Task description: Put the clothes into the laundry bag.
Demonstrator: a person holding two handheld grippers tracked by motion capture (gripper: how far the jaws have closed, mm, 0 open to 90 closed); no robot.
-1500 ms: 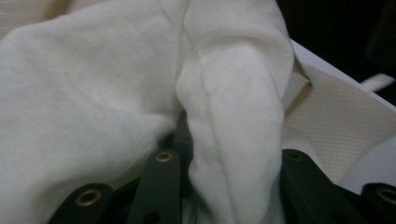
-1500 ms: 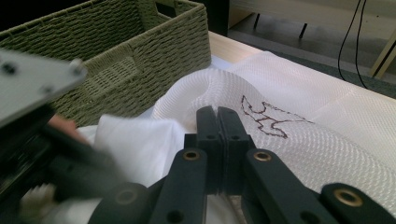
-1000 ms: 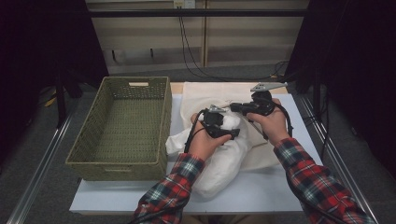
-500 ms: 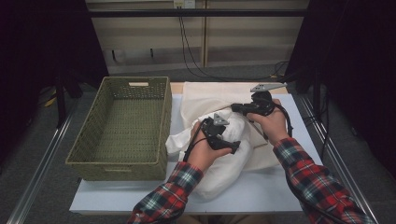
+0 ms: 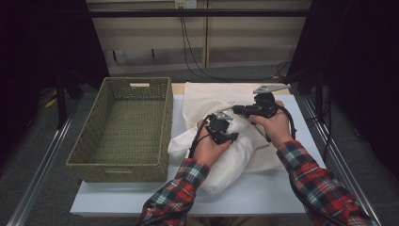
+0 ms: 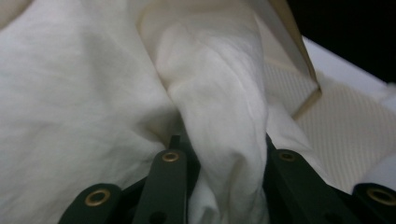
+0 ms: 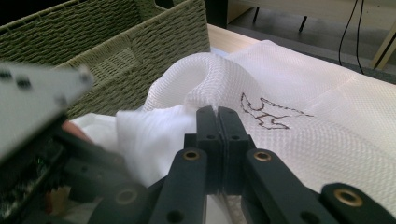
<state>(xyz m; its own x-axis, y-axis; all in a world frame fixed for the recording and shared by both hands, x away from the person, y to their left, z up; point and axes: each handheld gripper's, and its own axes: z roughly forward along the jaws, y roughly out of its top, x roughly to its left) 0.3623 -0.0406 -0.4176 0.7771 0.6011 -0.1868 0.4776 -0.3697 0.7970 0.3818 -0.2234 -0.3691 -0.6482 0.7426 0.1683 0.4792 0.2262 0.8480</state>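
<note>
A white worktop (image 5: 263,193) is standing in a dark room, with shelving and cables running behind it. A green woven basket (image 5: 123,123) is sitting on its left half, and a white pillow (image 5: 235,157) is lying in a pale pillowcase (image 5: 207,94) on the right half, just beside the basket.

Compared with half a second ago, the left tongs (image 5: 225,123) are sitting slightly farther forward on the bundle, and their jaws have just been closing; in the left gripper view a thick fold of white fabric (image 6: 219,116) is standing between them and being pinched. The right tongs (image 5: 235,110) are staying where they were, their jaws pressed tight together on the waffle-weave edge of the pillowcase (image 7: 205,74), next to a small dark embroidered mark (image 7: 266,114).

The far edge of the pillowcase is reaching the wooden back strip of the worktop. Bare white surface is lying in front of the pillow and along the right edge. The basket's near right wall is standing close to the loose fabric.
</note>
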